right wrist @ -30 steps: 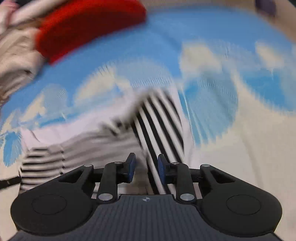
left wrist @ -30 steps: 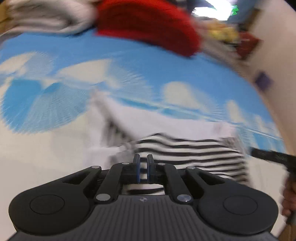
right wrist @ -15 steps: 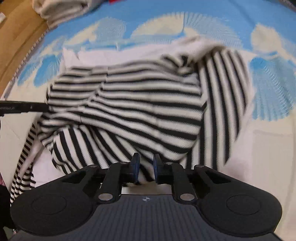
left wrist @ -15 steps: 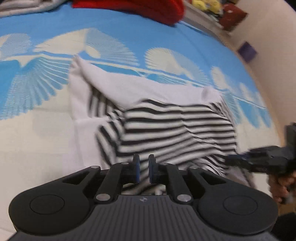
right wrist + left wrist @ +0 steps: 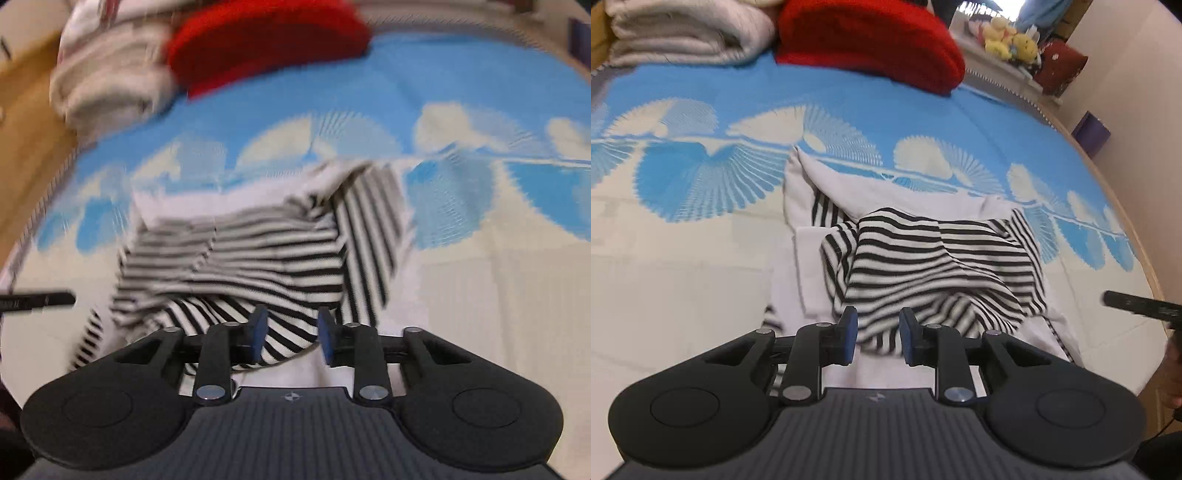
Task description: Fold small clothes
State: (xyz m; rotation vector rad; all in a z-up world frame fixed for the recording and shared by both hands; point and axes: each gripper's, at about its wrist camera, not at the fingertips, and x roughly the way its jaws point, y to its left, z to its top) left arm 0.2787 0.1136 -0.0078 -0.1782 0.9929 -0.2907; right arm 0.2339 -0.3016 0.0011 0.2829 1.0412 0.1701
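The bed fills nearly everything, its cover blue with pale fan shapes on the far half and plain cream on the near half. Far back on it lie a red blanket and, to its left, a folded white blanket; both are well apart from the shirt. A second ago those two loomed closer and blurred; now both cameras sit higher and further back, and more cream cover shows around the shirt.

The shirt, black-and-white striped with plain white parts, lies bunched in the middle of the bed where blue meets cream. Half a second ago its near hem ran up between the pads of both grippers; now it lies loose on the cover, a rumpled fold humped over its near edge. Left of the shirt the cream cover is bare and wide; right of the shirt the bed's wooden edge curves close by, with a wall beyond it.

The left gripper hovers over the shirt's near hem, its jaws just parted and gripping nothing, the stripes showing in the gap below. The right gripper hangs likewise over the near hem, its jaws also newly spread and clear of the cloth. Each gripper's finger pokes into the other's view beside the shirt.
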